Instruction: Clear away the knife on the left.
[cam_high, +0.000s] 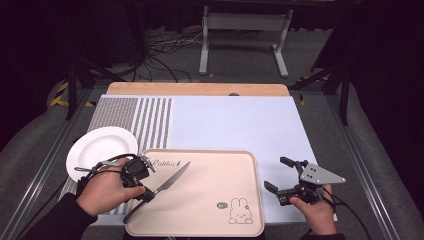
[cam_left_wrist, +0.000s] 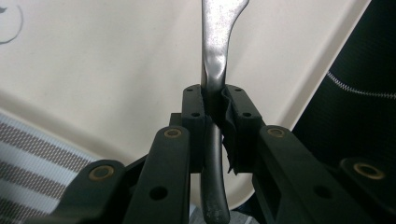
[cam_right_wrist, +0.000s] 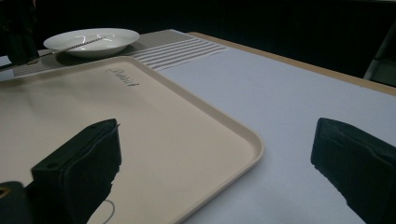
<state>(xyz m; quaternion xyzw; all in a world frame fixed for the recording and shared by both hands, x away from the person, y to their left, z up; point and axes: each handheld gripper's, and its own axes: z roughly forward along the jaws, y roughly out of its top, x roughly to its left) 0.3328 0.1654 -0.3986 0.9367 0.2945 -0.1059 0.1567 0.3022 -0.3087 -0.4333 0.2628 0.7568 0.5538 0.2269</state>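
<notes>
Over the tray (cam_high: 210, 200), left fingers (cam_left_wrist: 194, 109) pinch the knife (cam_high: 167, 184); right fingers (cam_right_wrist: 79, 161) spread.

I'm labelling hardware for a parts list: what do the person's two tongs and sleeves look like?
Both are black, two-jawed tongs with brass-coloured pivot pins. The right tongs carry a grey three-cornered plate with small holes; the left tongs trail a black cable looping past the hand. The person wears dark sleeves.

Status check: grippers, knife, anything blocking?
Left gripper shut on knife, blade out over the tray. Right gripper open, nothing between its jaws, beside the tray. Plate off to the left; nothing in the way.
</notes>
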